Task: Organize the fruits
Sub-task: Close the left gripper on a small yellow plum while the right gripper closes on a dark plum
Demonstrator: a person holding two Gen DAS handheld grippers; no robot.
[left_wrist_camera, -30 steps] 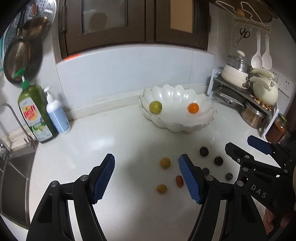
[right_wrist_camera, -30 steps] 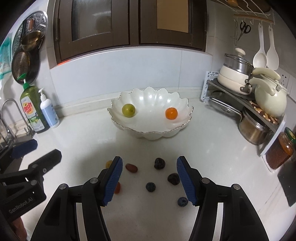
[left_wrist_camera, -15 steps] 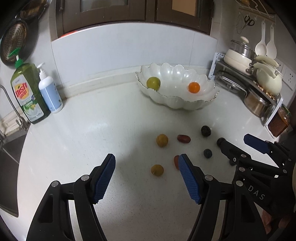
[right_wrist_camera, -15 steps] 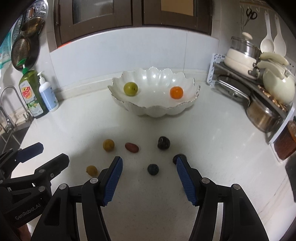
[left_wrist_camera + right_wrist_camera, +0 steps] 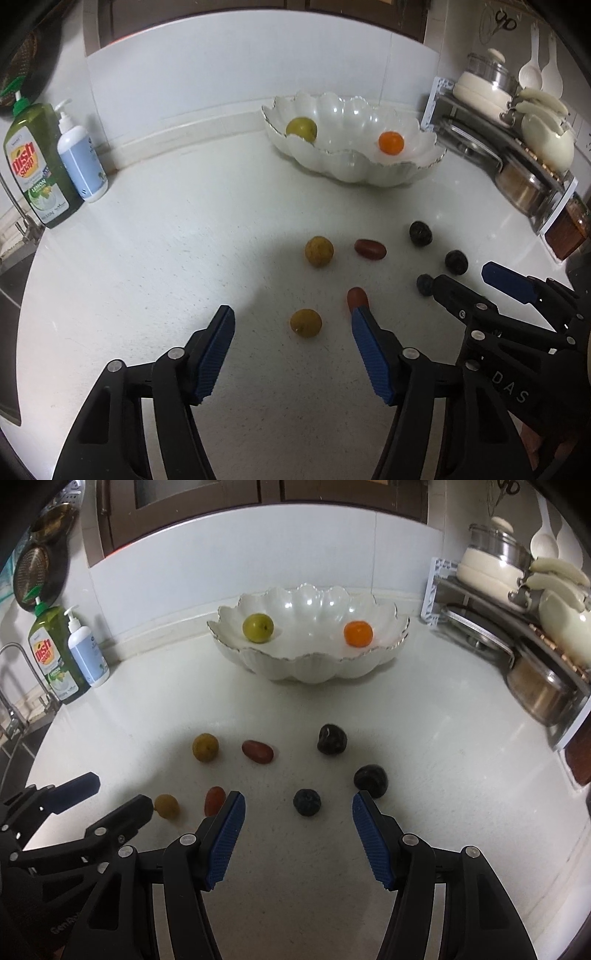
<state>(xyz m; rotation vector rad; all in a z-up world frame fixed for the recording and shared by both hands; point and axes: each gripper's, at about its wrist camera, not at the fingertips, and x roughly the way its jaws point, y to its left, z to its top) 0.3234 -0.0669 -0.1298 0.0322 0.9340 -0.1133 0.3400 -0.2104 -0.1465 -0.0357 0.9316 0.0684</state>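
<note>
Seven small fruits lie loose on the counter (image 5: 147, 258), two already in the bowl (image 5: 314, 664) far ahead. A yellow fruit (image 5: 305, 322) sits between the left gripper (image 5: 291, 325)'s closing jaws, untouched; a blueberry (image 5: 307, 802) lies just ahead of the right gripper (image 5: 298, 806), jaws apart and empty, each apparently lined up for a pick.
</note>
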